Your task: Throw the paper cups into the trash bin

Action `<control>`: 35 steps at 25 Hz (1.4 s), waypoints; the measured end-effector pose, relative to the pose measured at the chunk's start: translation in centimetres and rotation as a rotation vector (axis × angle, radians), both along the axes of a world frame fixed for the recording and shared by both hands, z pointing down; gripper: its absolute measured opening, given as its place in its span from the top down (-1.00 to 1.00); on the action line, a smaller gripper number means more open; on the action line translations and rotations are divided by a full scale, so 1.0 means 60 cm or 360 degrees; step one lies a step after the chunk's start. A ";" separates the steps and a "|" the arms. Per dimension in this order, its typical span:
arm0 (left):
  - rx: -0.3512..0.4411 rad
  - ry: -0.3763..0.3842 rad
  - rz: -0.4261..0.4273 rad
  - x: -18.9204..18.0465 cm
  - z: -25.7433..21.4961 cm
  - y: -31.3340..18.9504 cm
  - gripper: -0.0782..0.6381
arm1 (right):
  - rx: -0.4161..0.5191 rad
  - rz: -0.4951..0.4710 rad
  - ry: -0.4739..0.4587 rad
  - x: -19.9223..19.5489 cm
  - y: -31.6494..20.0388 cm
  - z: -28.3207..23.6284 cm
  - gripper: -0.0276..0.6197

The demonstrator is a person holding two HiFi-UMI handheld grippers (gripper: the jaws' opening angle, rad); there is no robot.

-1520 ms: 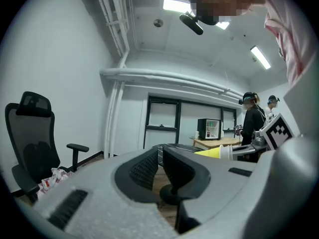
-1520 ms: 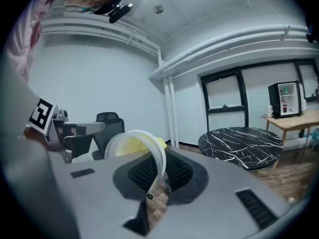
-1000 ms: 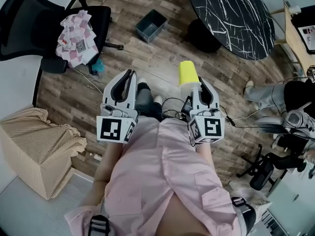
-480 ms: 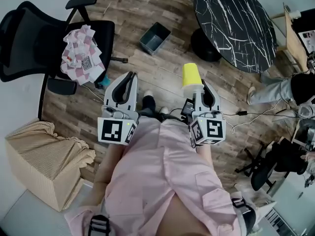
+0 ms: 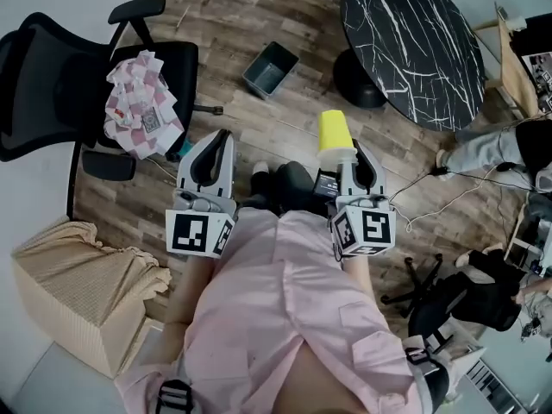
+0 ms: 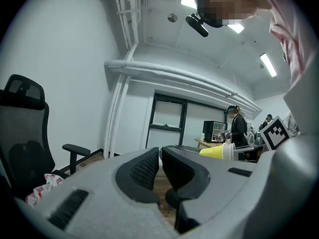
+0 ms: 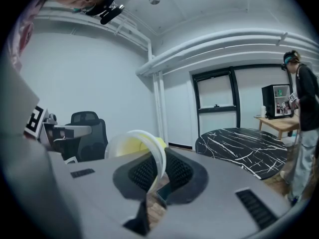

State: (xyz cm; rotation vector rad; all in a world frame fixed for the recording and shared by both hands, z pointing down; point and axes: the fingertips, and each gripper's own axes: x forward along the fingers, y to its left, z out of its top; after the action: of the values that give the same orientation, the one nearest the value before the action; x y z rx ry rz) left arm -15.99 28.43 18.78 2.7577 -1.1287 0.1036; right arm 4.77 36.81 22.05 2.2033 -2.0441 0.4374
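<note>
- Left tool [image 5: 222, 136]: jaws closed on nothing, held level beside the right one.
- Right tool [image 5: 345, 151]: clamped on the rim of 1 yellow paper cup [image 5: 332, 132], as 1 s earlier.
- Grey trash bin [image 5: 255, 84], open on the wood floor [image 5: 259, 7] ahead, now lies slightly nearer the cup. Judged: carry under way, drop pending.
- The right gripper view alone shows the pinched rim; only the head view shows the bin.

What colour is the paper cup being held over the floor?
The paper cup is bright yellow; the head view shows it best.
</note>
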 end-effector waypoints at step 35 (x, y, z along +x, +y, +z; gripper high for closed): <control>0.0046 0.0026 -0.0403 0.164 -0.009 -0.234 0.68 | -0.0046 -0.0326 -0.0033 0.206 -0.286 0.035 0.78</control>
State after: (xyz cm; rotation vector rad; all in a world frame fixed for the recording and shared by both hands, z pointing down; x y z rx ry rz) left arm -6.16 14.42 18.22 2.6071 -1.4724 0.0342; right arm 17.14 19.67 24.13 1.9542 -2.2297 0.4662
